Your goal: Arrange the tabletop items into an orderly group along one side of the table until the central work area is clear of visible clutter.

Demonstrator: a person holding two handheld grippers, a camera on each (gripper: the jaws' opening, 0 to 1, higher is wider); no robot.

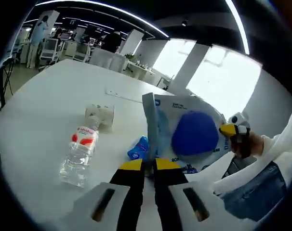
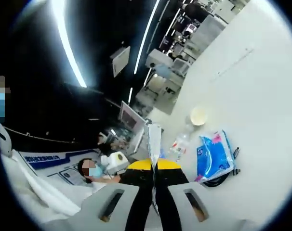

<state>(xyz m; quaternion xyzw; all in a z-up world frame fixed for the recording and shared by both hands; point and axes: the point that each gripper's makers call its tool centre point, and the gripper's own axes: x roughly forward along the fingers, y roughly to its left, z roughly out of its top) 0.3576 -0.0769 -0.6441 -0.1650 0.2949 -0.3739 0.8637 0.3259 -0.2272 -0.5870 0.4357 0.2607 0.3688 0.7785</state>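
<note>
A flat white-and-blue bag with a big blue disc (image 1: 192, 131) hangs above the white table (image 1: 49, 101). My left gripper (image 1: 149, 165) is shut on its lower corner. My right gripper (image 1: 234, 134) comes in from the right at the bag's far edge. In the right gripper view the bag (image 2: 154, 137) is seen edge-on as a thin white strip, and my right gripper (image 2: 154, 165) is shut on it. A clear water bottle with a red label (image 1: 81, 151) (image 2: 179, 143) lies on the table. Near it are a white cup (image 1: 101, 115) (image 2: 199, 115) and a blue tissue packet (image 1: 138, 148) (image 2: 214, 156).
A black object (image 2: 218, 182) pokes out from under the tissue packet. A person's white sleeve (image 1: 281, 144) and jeans (image 1: 257, 192) are at the right. Desks, chairs and people stand in the office beyond the table's far edge (image 1: 112, 50).
</note>
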